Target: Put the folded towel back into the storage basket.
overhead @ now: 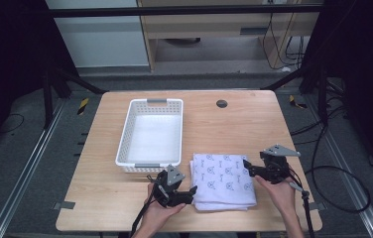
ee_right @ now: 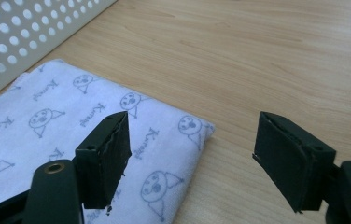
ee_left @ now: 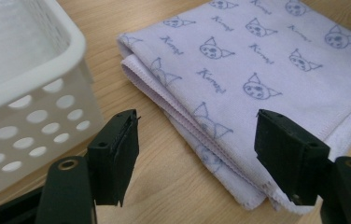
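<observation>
I take the folded towel (overhead: pixel 222 179) as my reference; it lies flat on the wooden table (overhead: pixel 254 119), pale lilac with a printed cat-face pattern, folded into a thick rectangular pad of several layers. My left gripper (overhead: pixel 190 191) sits at the towel's near left corner, low to the table, jaws spread wide with nothing between the pads; in the left gripper view the stacked edges of the towel (ee_left: pixel 239 74) run diagonally across the gap between my jaws, so I judge that I am lined up to take the whole thickness of the fold rather than just the top layer. My right gripper (overhead: pixel 246 163) is at the towel's far right corner, also spread wide and holding nothing; in the right gripper view the left-hand jaw hangs over the cloth (ee_right: pixel 71 126) and the other over bare wood beyond the corner, so the corner lies between them. Holding two diagonally opposite corners would keep the pad from unfolding or sagging when lifted, which I take to be the reason for this placement. The white perforated basket (overhead: pixel 125 148) stands just left of the towel and a little farther from me, open side up and with nothing inside, its near wall close to my left gripper. I judge it the likely destination. Neither pair of pads presses on the cloth yet; closing is the next thing needed.
</observation>
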`<state>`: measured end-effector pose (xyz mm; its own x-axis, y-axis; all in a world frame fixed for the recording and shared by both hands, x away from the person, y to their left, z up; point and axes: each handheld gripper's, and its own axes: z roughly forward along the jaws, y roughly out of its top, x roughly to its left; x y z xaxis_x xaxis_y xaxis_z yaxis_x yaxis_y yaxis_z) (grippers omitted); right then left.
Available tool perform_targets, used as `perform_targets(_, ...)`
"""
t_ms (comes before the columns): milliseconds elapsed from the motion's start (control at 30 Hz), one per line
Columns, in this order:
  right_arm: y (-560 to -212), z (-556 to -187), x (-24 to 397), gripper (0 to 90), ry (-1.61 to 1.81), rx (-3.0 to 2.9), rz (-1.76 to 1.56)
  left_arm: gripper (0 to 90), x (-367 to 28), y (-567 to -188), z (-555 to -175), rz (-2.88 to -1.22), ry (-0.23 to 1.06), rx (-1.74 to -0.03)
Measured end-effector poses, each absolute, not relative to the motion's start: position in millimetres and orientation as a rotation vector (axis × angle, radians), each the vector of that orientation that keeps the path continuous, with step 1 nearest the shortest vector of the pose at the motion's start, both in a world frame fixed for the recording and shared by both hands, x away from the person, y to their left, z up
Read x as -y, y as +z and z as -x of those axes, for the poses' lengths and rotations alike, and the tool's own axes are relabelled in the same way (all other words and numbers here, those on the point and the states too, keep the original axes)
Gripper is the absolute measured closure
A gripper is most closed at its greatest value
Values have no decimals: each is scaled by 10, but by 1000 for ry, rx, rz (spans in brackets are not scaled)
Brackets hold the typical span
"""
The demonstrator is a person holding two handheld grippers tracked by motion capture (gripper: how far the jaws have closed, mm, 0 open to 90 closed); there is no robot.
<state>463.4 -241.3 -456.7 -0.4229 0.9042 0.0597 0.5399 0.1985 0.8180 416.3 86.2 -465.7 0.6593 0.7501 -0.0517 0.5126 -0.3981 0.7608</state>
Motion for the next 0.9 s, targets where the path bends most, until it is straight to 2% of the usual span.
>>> perform_targets(600, -4761, -4753, 2332, 355, 1068, -2111, -1366, 279, -658, -4891, -4295, -2146, 379, -999)
perform_targets(900, -4875, -4809, 2260, 378, 1006, -2178, -1367, 239, -673, -4967, -4333, -2134, 345, -1026)
